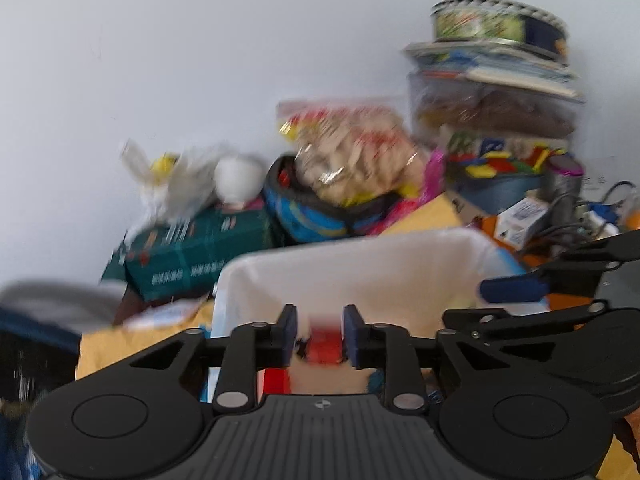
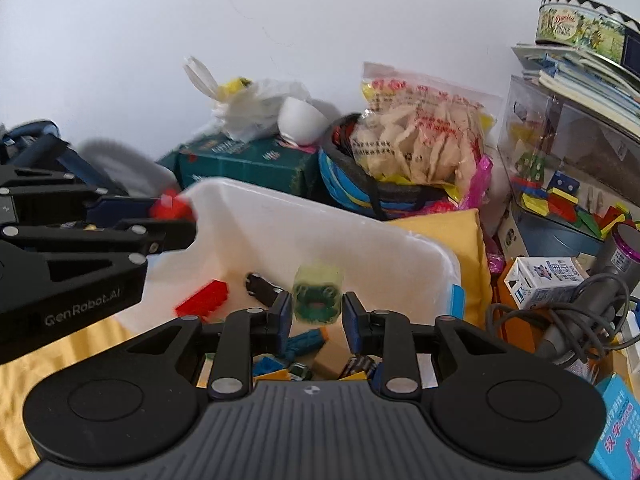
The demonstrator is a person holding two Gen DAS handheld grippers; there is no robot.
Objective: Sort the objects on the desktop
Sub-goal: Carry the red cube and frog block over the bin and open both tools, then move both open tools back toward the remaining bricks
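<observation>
Right hand-held gripper apart around green-printed cube; left hand-held gripper clamped on red block; white bin at twelve o'clock holding red brick.

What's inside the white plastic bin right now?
In the white bin: a red brick, a black piece, and blue, yellow and tan blocks near the front. The right gripper and its green-patterned cube hide the rest.

left view all motion-blurred — the red piece between the fingers unidentifiable.
</observation>
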